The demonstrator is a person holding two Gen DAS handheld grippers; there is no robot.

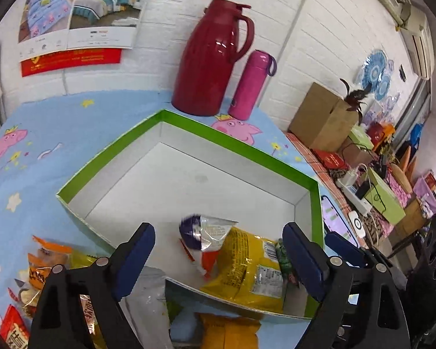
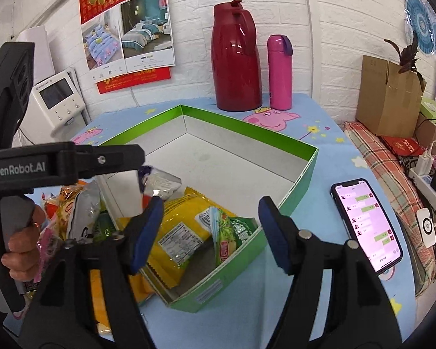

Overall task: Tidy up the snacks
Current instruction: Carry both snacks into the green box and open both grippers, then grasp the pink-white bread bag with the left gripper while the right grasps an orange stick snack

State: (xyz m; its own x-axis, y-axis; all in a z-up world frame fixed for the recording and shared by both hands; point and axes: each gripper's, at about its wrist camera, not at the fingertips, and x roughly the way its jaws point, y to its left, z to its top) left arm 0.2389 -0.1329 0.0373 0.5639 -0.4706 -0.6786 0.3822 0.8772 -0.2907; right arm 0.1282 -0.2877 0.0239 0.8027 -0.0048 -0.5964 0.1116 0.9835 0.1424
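A shallow box with a green rim (image 1: 235,148) (image 2: 247,133) and white inside lies on the blue cartoon tablecloth. In its near corner lie a yellow packet (image 1: 247,270) (image 2: 183,226), a green packet (image 2: 232,232) and a silver and purple packet (image 1: 206,229) (image 2: 157,183). My left gripper (image 1: 221,257) hovers open over this corner, with the silver packet lying loose between its fingers. My right gripper (image 2: 210,232) is open too, above the yellow and green packets and holding nothing. One left finger (image 2: 116,157) reaches in from the left, held by a hand (image 2: 20,250).
Several loose snack packets (image 1: 43,264) (image 2: 69,206) are heaped left of the box, and an orange packet (image 1: 229,331) lies before it. A lit phone (image 2: 366,224) rests to the right. A red jug (image 2: 235,58) and a pink bottle (image 2: 279,72) stand at the back wall.
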